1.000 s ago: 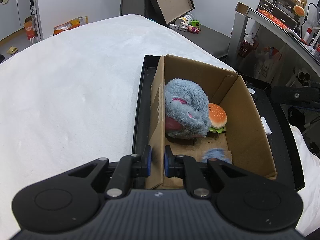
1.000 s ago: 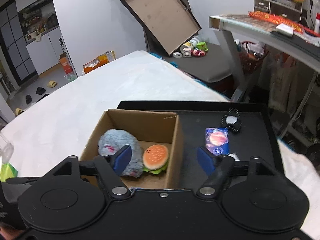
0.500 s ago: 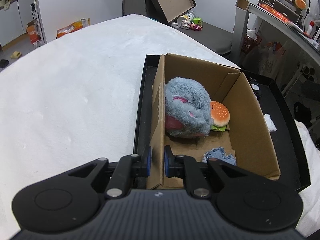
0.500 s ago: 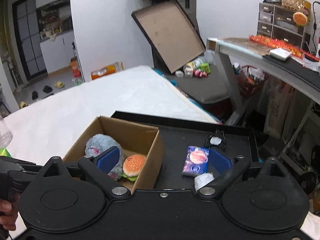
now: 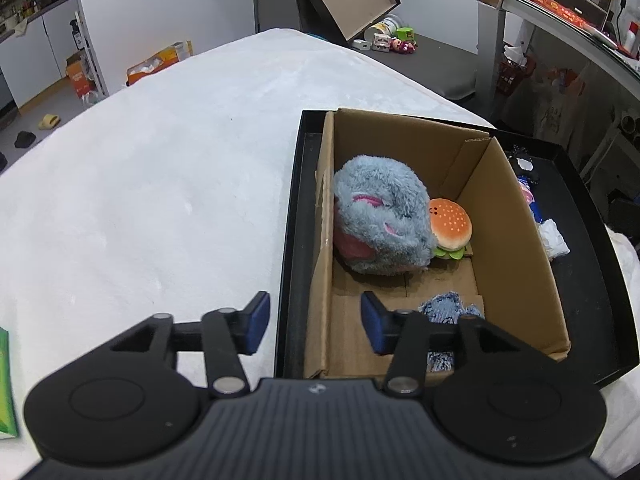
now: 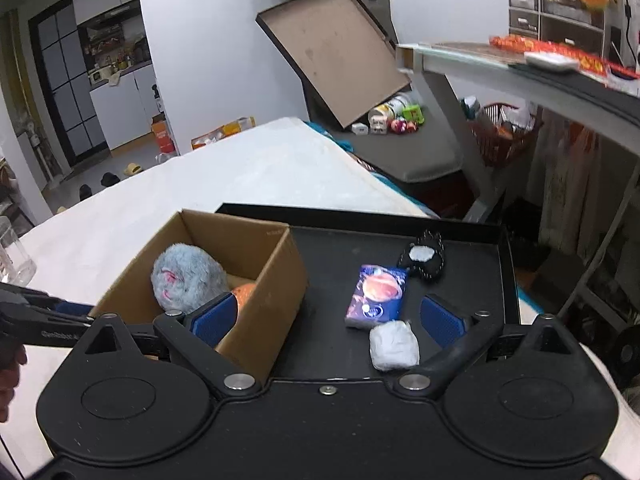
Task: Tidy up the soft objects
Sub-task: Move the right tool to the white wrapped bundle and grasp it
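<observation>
So the cardboard box [image 5: 516, 240] sits at the left end of a black tray [image 5: 592, 280], which rests on a white fuzzy bed cover [image 5: 160, 180]. Inside the box there's a grey plush toy [image 5: 380, 224] against the left wall, with a little plush burger [image 5: 450, 226] touching its right side. A small blue denim piece [image 5: 448, 306] lies on the box floor nearer the camera, partly hidden behind the claw's right finger.

The left claw [image 5: 314, 322] is opening right now, and its jaws straddle the box's left wall: one pad outside over the tray edge, the other inside the box. The pads aren't pressing on the cardboard, and nothing is held.

The right claw [image 6: 326, 318] is spread wide and empty, hovering over the near part of the tray. Between its fingers in that view sit a blue tissue pack with a planet print [image 6: 376, 294] and a white crumpled wad [image 6: 394, 346] just in front of it, both on the tray's open floor to the right of the box. A black paw-shaped plush [image 6: 424, 260] lies further back, near the pack's far corner.
</observation>
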{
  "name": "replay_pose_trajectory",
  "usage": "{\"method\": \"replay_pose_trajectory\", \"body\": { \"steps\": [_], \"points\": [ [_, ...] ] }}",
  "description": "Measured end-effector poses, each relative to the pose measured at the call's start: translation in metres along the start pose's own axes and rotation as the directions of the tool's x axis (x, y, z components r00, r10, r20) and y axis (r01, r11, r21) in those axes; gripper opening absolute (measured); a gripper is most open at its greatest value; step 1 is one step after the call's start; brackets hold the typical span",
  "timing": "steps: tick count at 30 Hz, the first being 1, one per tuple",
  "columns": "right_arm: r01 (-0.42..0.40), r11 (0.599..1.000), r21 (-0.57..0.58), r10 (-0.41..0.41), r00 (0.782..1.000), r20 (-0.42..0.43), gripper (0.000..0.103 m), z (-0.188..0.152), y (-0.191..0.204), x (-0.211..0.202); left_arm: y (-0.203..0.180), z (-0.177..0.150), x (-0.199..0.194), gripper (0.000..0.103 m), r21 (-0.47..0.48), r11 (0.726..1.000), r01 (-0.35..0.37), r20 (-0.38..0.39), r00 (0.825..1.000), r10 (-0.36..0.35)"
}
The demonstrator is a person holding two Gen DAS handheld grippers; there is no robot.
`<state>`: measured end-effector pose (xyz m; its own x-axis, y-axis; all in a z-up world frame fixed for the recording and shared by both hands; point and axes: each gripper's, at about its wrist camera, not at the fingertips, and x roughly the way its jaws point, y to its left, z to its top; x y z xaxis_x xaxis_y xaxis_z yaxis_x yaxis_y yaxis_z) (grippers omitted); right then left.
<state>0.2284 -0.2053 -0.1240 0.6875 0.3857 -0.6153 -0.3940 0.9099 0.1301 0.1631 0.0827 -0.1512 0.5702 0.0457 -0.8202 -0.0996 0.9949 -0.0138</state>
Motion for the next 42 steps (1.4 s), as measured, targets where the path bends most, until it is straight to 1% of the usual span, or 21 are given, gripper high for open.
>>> {"method": "replay_pose_trajectory", "body": {
  "steps": [5, 10, 15, 21, 25, 27, 30, 31, 32, 33, 34, 35, 38, 42],
  "points": [
    [-0.001, 1.0, 0.007, 0.001, 1.0, -0.022, 0.099, -0.012, -0.009, 0.01, -0.006, 0.004, 0.002, 0.055, 0.005, 1.0, -0.012, -0.013, 1.0, 0.012],
    [0.0, 1.0, 0.014, 0.0, 0.999, -0.049, 0.099, -0.021, -0.021, 0.023, -0.013, 0.006, 0.005, 0.056, 0.015, 0.999, -0.032, -0.027, 0.999, 0.032],
    [0.035, 0.999, 0.017, -0.034, 0.997, -0.069, 0.099, -0.025, -0.031, 0.04, -0.021, 0.008, 0.008, 0.058, 0.033, 0.998, -0.055, -0.042, 0.998, 0.056],
    [0.038, 0.999, 0.004, -0.038, 0.994, -0.106, 0.099, -0.029, -0.039, 0.064, -0.031, 0.01, 0.012, 0.063, 0.052, 0.996, -0.078, -0.056, 0.995, 0.081],
    [0.041, 0.999, -0.004, -0.041, 0.99, -0.138, 0.098, -0.036, -0.043, 0.074, -0.039, 0.009, 0.014, 0.064, 0.069, 0.993, -0.1, -0.064, 0.993, 0.104],
    [0.039, 0.999, -0.014, -0.041, 0.989, -0.142, 0.095, -0.04, -0.043, 0.076, -0.043, 0.009, 0.014, 0.065, 0.075, 0.991, -0.111, -0.067, 0.991, 0.116],
    [0.023, 1.0, -0.013, -0.025, 0.989, -0.149, 0.087, -0.041, -0.043, 0.079, -0.049, 0.01, 0.015, 0.065, 0.086, 0.989, -0.12, -0.071, 0.989, 0.126],
    [0.02, 1.0, -0.012, -0.022, 0.988, -0.151, 0.082, -0.042, -0.043, 0.081, -0.052, 0.011, 0.015, 0.065, 0.088, 0.988, -0.124, -0.073, 0.989, 0.13],
    [0.019, 1.0, -0.012, -0.021, 0.987, -0.157, 0.072, -0.043, -0.044, 0.082, -0.054, 0.011, 0.015, 0.065, 0.088, 0.988, -0.127, -0.074, 0.988, 0.134],
    [0.017, 1.0, -0.014, -0.019, 0.987, -0.162, 0.066, -0.043, -0.044, 0.085, -0.055, 0.011, 0.015, 0.066, 0.089, 0.987, -0.132, -0.074, 0.988, 0.138],
    [0.013, 1.0, -0.02, -0.017, 0.985, -0.172, 0.058, -0.043, -0.044, 0.087, -0.057, 0.011, 0.016, 0.066, 0.089, 0.986, -0.14, -0.074, 0.986, 0.147],
    [0.006, 1.0, -0.028, -0.012, 0.983, -0.185, 0.047, -0.045, -0.045, 0.089, -0.059, 0.011, 0.016, 0.067, 0.09, 0.985, -0.147, -0.074, 0.985, 0.154],
    [0.011, 0.999, -0.039, -0.019, 0.976, -0.216, 0.045, -0.047, -0.048, 0.093, -0.063, 0.01, 0.017, 0.067, 0.098, 0.98, -0.173, -0.071, 0.981, 0.181],
    [0.006, 0.999, -0.047, -0.015, 0.98, -0.2, 0.045, -0.047, -0.051, 0.086, -0.066, 0.01, 0.017, 0.068, 0.098, 0.976, -0.193, -0.072, 0.977, 0.2]
  ]
}}
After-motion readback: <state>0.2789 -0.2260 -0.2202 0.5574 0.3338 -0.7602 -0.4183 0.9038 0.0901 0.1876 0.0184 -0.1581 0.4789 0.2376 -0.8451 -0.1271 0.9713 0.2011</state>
